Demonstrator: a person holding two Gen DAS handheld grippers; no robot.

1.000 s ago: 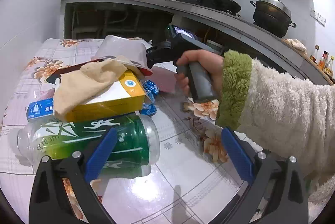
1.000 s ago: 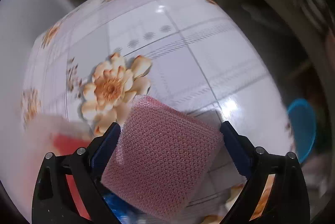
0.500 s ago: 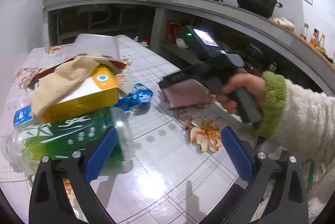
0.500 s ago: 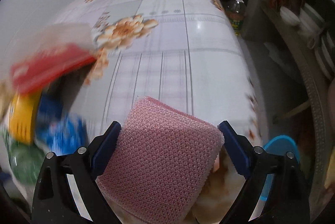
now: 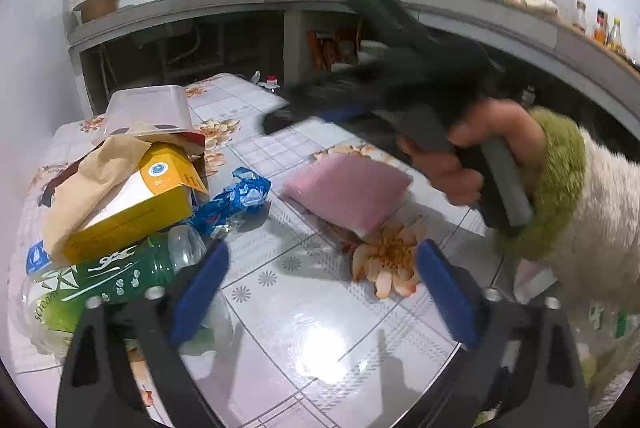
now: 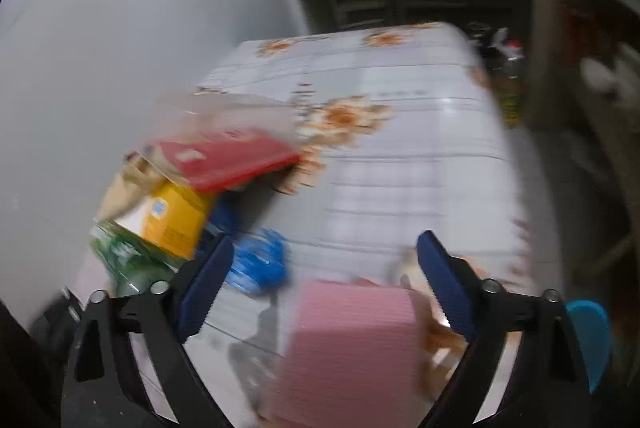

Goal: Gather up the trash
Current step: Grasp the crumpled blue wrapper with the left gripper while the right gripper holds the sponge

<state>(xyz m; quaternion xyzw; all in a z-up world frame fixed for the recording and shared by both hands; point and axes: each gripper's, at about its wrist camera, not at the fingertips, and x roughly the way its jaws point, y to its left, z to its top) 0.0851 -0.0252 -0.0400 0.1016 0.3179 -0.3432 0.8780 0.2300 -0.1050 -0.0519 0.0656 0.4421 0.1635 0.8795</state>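
Fingers of the left gripper (image 5: 320,284) stand spread at the bottom of the left wrist frame and are closing, with only bare tabletop (image 5: 320,348) between them; the left finger lies against the green bottle (image 5: 112,284). The table's near edge cuts across the lower right, with floor beyond. Open tile runs up the middle to the pink sponge (image 5: 348,191), lying right of centre. Left of it sits the trash pile: blue wrapper (image 5: 236,199), yellow box (image 5: 132,207) under brown paper (image 5: 84,187), clear tub (image 5: 148,107) on top. The person's hand (image 5: 472,163) grips the right gripper's handle at mid right. Counter and pots fill the top.

In the blurred right wrist view, the right gripper (image 6: 320,276) is closing too, its fingers apart; the sponge (image 6: 352,348) sits low between them, whether touched I cannot tell. Clear tabletop stretches to its far edge.
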